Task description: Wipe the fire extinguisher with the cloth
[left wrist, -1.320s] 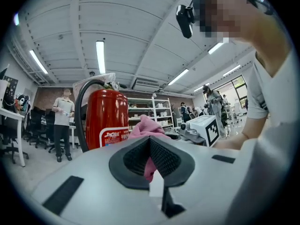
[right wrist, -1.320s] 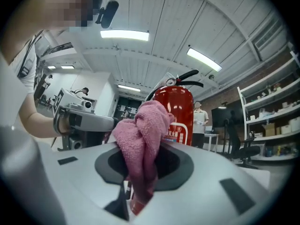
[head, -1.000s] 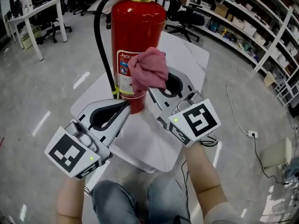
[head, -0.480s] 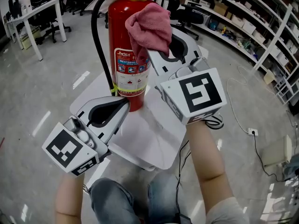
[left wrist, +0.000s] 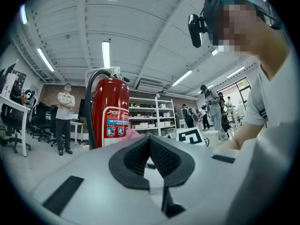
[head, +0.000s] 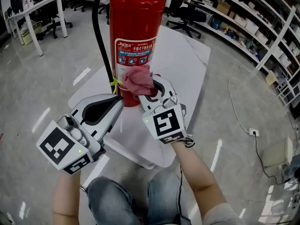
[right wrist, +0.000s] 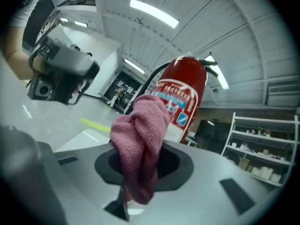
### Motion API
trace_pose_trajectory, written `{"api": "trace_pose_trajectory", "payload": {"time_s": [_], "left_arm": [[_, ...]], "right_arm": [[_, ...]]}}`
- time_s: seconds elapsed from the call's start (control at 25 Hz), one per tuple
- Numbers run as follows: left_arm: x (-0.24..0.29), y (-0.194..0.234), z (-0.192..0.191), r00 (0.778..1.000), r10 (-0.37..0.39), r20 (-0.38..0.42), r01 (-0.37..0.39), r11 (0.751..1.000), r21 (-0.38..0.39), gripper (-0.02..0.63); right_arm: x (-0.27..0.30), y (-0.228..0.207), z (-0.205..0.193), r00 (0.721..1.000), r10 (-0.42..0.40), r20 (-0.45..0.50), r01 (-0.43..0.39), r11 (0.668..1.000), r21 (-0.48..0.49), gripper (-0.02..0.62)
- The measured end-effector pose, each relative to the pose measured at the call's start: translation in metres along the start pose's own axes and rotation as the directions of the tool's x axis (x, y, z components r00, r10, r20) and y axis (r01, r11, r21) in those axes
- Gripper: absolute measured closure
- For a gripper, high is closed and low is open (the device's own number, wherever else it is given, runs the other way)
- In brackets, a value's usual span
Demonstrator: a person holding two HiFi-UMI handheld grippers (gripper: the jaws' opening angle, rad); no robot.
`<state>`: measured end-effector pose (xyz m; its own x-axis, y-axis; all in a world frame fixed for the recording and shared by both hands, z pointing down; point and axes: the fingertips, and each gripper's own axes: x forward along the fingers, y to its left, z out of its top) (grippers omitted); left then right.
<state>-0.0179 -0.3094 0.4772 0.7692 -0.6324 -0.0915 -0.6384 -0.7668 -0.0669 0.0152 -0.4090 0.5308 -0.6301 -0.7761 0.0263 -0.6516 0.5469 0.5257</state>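
A red fire extinguisher [head: 136,27] stands upright on a white table [head: 187,64], with its black hose [head: 98,41] down its left side. My right gripper [head: 146,89] is shut on a bunched pink cloth [head: 139,80] and presses it against the lower front of the cylinder, under the label. In the right gripper view the cloth [right wrist: 140,139] rises out of the shut jaws in front of the extinguisher [right wrist: 183,97]. My left gripper [head: 118,101] is shut and empty, its tip close to the extinguisher's base on the left. The left gripper view shows the extinguisher [left wrist: 111,111] just ahead.
Shelving [head: 243,27] runs along the right, with an office chair [head: 187,15] behind the table. A desk [head: 37,8] stands at the far left. A cable and socket [head: 253,135] lie on the floor to the right. A person [left wrist: 64,116] stands in the background.
My right gripper carried the cloth up to the top of the cylinder, then down to its lower front. The left gripper has barely moved.
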Motion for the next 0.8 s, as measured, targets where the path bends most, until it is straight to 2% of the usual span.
{"api": "trace_pose_trajectory", "payload": {"time_s": [0.16, 0.28, 0.4, 0.52, 0.64, 0.8], "left_arm": [[-0.003, -0.001, -0.003, 1.000, 0.005, -0.007, -0.005, 1.000, 0.001, 0.598], [-0.003, -0.003, -0.006, 1.000, 0.000, -0.011, 0.000, 1.000, 0.001, 0.598], [-0.003, -0.005, -0.008, 1.000, -0.011, -0.015, 0.011, 1.000, -0.001, 0.598], [-0.003, -0.007, -0.009, 1.000, -0.020, -0.015, 0.020, 1.000, -0.003, 0.597], [-0.002, -0.008, -0.009, 1.000, -0.026, -0.011, 0.026, 1.000, -0.004, 0.597], [0.001, -0.008, -0.007, 0.999, -0.036, -0.002, 0.036, 0.999, -0.004, 0.597]], "right_arm": [[0.000, 0.018, -0.028, 0.997, 0.008, -0.077, -0.012, 0.999, -0.050, 0.495], [0.003, 0.036, -0.049, 0.988, 0.052, -0.148, -0.062, 0.996, -0.064, 0.495], [0.004, 0.040, -0.053, 0.983, 0.051, -0.176, -0.065, 0.995, -0.074, 0.495], [0.003, 0.024, -0.024, 0.991, 0.025, -0.133, -0.036, 0.996, -0.078, 0.495], [0.000, -0.009, 0.027, 0.999, -0.034, -0.010, 0.033, 0.998, -0.059, 0.497], [-0.005, -0.059, 0.095, 0.989, -0.107, 0.106, 0.114, 0.992, -0.062, 0.495]]}}
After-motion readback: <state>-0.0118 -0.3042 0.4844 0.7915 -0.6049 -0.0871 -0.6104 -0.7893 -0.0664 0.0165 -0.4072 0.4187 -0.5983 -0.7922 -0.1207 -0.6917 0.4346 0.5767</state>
